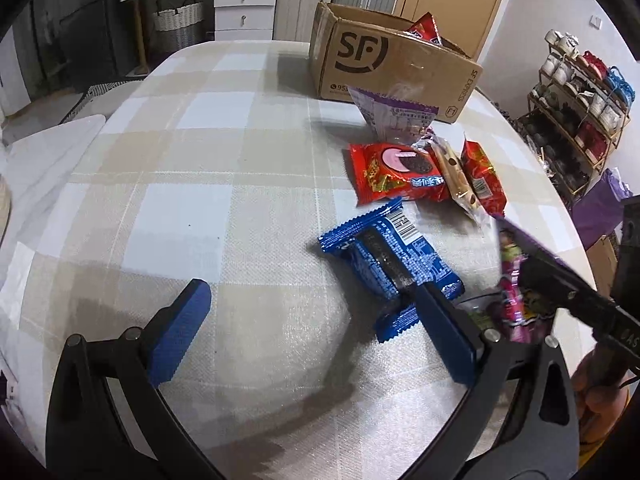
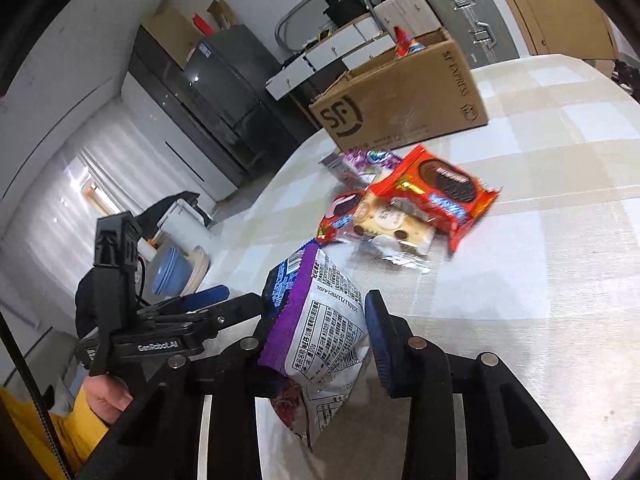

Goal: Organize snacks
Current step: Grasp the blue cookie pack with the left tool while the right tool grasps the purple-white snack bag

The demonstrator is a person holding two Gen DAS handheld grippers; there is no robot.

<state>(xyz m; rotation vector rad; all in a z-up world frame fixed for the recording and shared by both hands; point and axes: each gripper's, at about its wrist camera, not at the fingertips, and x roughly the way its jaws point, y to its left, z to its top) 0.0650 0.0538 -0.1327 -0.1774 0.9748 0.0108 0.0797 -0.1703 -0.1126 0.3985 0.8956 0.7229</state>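
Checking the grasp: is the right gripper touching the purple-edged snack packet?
Touching. The right wrist view shows the right gripper pinching the purple-edged snack packet.

Purple-edged foil snack bag (image 2: 316, 332) upright between jaws; blue crinkled cookie packet (image 1: 390, 268) flat on surface; red cookie packets (image 1: 394, 172) near open cardboard box (image 1: 392, 68).

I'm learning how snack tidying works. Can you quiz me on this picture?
1. True or false: the right hand-held gripper is shut on the purple snack bag.
2. What lies by the left hand-held gripper's right finger? A) blue cookie pack B) a banana C) a cup
3. What peeks out of the SF cardboard box?

Key: 1 true. 2 A. 3 a red snack pack.
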